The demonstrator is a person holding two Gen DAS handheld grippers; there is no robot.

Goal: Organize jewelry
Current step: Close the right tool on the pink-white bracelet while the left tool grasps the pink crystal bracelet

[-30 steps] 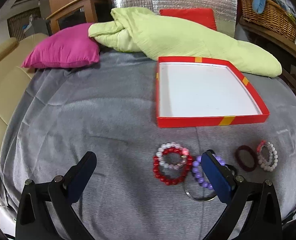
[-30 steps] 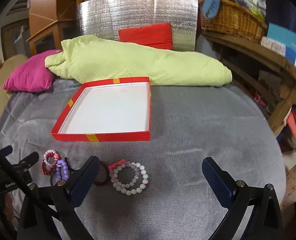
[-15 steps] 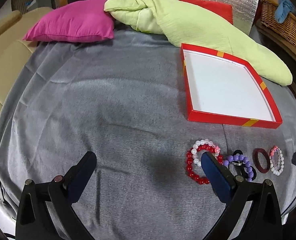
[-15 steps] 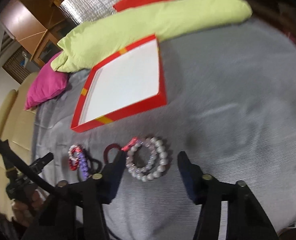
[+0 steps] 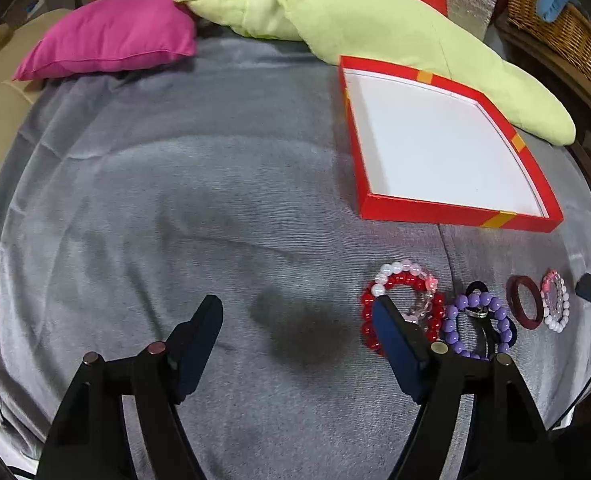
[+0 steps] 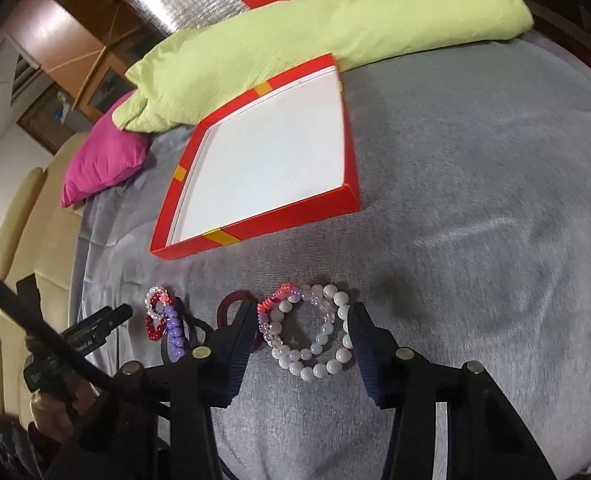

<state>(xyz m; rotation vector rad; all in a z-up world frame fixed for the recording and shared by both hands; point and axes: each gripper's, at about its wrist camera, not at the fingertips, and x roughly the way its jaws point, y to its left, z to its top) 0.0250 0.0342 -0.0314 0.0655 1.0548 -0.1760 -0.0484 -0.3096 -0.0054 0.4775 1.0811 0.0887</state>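
We are closing the right hand-held gripper (image 6: 301, 320), still spread, around the white bead bracelet (image 6: 313, 338) lying on the grey bed cover (image 6: 475, 208) near the red box (image 6: 255, 236): light, floppy, likely slippery, so we are taking one side of its loop.

A shallow red box (image 5: 451, 212) with a white floor lies open on grey cloth. At its six o'clock a row is laid flat: red bracelet (image 5: 435, 312), purple bracelet (image 5: 471, 304), maroon ring (image 5: 525, 308), white bracelet (image 6: 315, 360).
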